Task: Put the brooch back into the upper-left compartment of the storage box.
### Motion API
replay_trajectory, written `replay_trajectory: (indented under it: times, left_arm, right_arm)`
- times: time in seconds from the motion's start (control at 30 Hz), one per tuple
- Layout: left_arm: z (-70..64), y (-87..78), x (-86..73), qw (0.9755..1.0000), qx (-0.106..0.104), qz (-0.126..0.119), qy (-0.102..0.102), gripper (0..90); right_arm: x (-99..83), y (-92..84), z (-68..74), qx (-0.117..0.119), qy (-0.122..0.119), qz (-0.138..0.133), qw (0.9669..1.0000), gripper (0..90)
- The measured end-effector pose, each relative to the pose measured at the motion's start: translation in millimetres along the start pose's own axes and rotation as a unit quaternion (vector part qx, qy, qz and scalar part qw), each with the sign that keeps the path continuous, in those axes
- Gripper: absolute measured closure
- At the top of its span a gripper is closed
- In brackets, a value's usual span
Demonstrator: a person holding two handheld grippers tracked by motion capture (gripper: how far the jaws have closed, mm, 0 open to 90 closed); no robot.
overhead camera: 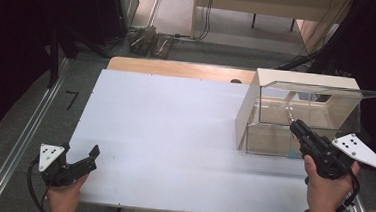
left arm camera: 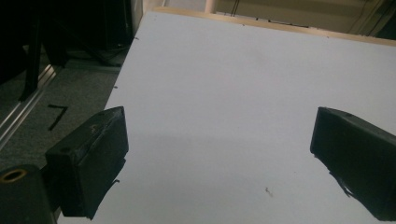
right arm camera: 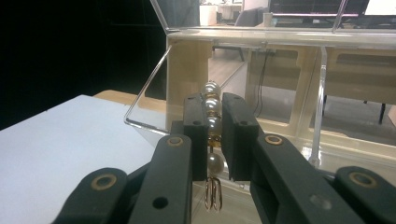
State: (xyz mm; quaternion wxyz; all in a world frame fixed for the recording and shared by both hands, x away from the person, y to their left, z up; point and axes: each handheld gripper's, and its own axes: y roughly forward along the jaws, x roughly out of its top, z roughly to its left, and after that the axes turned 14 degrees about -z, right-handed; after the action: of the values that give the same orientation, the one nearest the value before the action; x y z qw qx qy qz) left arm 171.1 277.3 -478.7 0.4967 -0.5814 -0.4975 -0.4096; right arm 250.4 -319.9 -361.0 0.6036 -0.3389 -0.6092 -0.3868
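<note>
Between the right gripper's [right arm camera: 213, 126] closed jaws sits a short pearl string [right arm camera: 212, 116] with gold links, a gold clasp [right arm camera: 213, 193] dangling under it. The pads pinch the pearls from both sides, one pearl standing above the jaw tips and one hanging below. From the high view, that gripper [overhead camera: 295, 126] is at the front of the clear case [overhead camera: 305, 119] at the table's right side, its tips at or just inside the opening under the raised lid [overhead camera: 327, 89]; the string itself is too small to make out there.

The step in hand looks like carrying the string in or out through the case's open front; which way cannot be told. To do it well, the grip should stay firm, since round pearls can roll out of flat pads, and the hand should travel level and slowly so the loose clasp does not swing and catch on the case's front lip. Keeping low under the lid edge seems wise.

The left gripper [overhead camera: 84, 161] rests near the table's [overhead camera: 164, 134] near left corner, jaws wide apart and holding nothing, well apart from the case. A wooden strip [overhead camera: 178, 68] borders the far edge. Nothing lies on the white top between the two hands; only the lid and case walls crowd the right gripper.
</note>
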Motion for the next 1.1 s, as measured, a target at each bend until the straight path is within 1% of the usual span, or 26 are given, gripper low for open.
replay_trajectory:
  times: [0.17, 0.4, 0.77, 1.1]
  left_arm:
    - [0.1, 0.0, 0.0, 1.0, 0.0, 0.0, -0.001, 3.6]
    - [0.5, 0.0, 0.0, 1.0, 0.0, 0.0, -0.001, 3.6]
    - [0.3, 0.1, -0.1, 1.0, 0.0, 0.0, -0.001, 3.6]
    - [0.6, -0.1, -0.1, 1.0, 0.001, 0.0, -0.001, 3.6]
  right_arm:
    - [3.5, 5.8, -1.9, -0.001, -0.001, -0.004, 1.0, 79.6]
    - [6.5, 13.6, -5.1, -0.005, 0.007, 0.001, 1.0, 79.6]
    - [10.0, 23.3, -8.6, -0.008, 0.01, 0.001, 0.9999, 79.6]
    - [10.3, 38.5, -11.9, -0.009, 0.015, 0.006, 0.9998, 79.6]
